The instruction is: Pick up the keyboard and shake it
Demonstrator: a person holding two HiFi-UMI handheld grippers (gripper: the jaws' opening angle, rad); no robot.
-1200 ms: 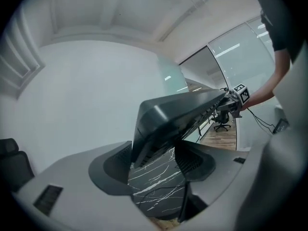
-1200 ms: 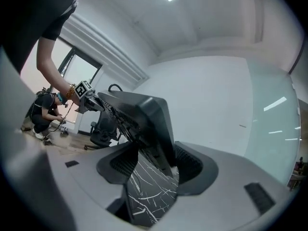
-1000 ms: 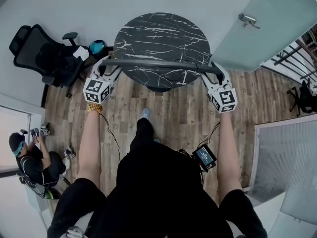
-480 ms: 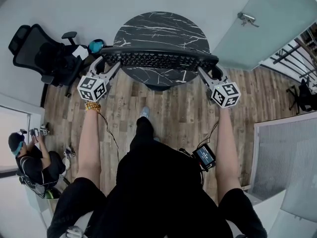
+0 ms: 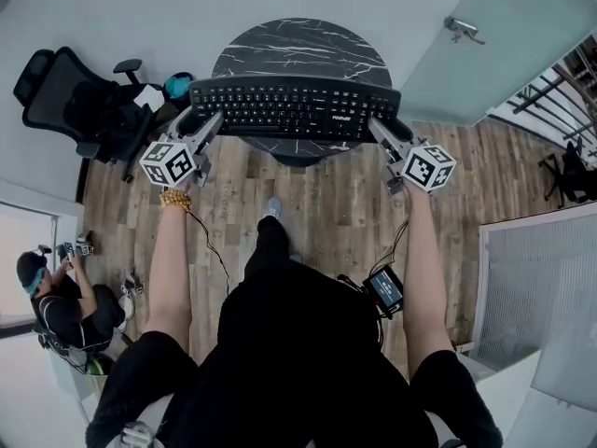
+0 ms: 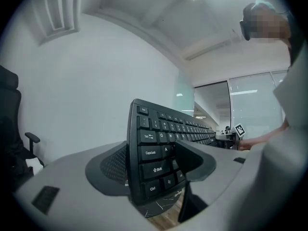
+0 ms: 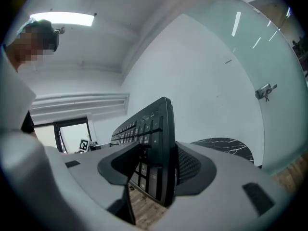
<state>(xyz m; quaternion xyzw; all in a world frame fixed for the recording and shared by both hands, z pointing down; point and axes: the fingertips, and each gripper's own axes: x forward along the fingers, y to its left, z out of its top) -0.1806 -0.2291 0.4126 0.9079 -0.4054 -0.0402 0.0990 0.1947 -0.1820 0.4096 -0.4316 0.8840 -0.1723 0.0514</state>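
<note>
Shaking is best done with both ends pinched firmly and moved in short, matched strokes. The left gripper (image 6: 153, 162) is clamped on the left end of the keyboard (image 5: 294, 110), one jaw on the keys by Caps Lock and Shift, the other on the back. The keyboard is held in the air over the near edge of the table (image 5: 298, 43), key face turned toward the person. The right gripper (image 7: 158, 167) is clamped on the right end, and its jaws have just been closing on it. The case is smooth, hard black plastic, so slip is judged possible. The jaw pads are dark and mesh-textured. The round table top is black, marble-patterned, with white veins.
</note>
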